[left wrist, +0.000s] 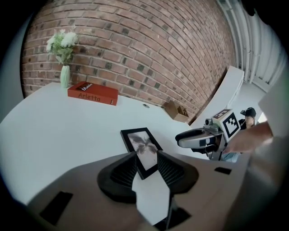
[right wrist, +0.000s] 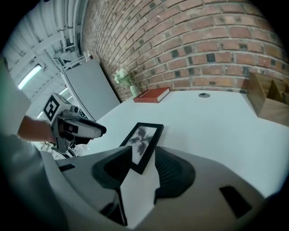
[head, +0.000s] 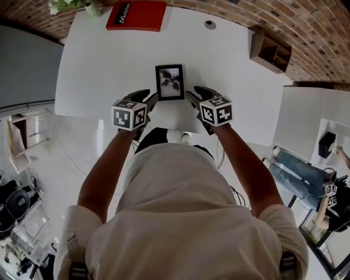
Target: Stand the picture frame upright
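Black-ribbed jaws of the left hand-held gripper (left wrist: 147,160) and right hand-held gripper (right wrist: 143,159) stand apart, empty, flanking the picture frame (head: 170,82). It lies flat, face up, on the white table (head: 104,65). The grippers are evidently positioned to take its two sides.

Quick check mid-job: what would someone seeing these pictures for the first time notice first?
A black picture frame lies flat, face up, near the front edge of the white table. The left gripper and the right gripper sit close beside its near corners, one on each side, both with jaws apart and nothing held. A red book lies at the table's far edge.
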Tool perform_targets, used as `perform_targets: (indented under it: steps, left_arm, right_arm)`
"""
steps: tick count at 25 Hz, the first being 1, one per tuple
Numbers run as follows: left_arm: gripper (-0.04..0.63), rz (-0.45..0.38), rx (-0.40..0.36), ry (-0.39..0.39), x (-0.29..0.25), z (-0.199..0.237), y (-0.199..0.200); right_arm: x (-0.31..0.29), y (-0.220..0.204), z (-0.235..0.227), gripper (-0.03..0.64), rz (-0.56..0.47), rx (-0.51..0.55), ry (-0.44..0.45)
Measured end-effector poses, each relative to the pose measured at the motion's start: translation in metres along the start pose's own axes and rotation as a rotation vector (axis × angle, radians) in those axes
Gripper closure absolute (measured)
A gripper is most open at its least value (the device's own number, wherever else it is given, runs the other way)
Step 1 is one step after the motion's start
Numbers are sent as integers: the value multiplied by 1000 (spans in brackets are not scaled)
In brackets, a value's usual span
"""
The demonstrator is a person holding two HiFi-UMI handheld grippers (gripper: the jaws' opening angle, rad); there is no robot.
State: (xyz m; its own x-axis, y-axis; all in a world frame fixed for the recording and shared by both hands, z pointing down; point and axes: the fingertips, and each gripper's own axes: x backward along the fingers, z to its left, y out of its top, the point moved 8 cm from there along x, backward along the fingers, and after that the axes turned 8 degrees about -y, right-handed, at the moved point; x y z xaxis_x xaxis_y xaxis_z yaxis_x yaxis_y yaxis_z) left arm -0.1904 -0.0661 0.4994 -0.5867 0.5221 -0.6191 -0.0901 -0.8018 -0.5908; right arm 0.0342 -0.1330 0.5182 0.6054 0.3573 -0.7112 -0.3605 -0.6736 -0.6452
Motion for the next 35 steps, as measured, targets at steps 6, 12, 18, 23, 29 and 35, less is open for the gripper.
perform_targets:
  steps: [6, 12, 18, 23, 29, 35]
  left_arm:
    - [456, 34, 28, -47, -15, 23, 13]
    - [454, 92, 83, -113, -41, 45, 10]
    - [454, 128, 111, -143, -56, 55, 10]
    - [455, 148, 127, -155, -64, 60, 10]
    - [456, 174, 149, -176, -71, 63, 10]
    - [479, 177, 176, -189, -76, 66, 11]
  right_arm:
    - [-29, 5, -4, 453, 45, -46, 3]
    - [-53, 11, -12, 454, 82, -86, 12]
    - [-66, 14, -13, 454, 101, -98, 18]
    - [-74, 16, -12, 456, 112, -114, 16]
    - [-81, 17, -15, 465, 128, -149, 34]
    - [-85, 14, -19, 508, 144, -166, 52]
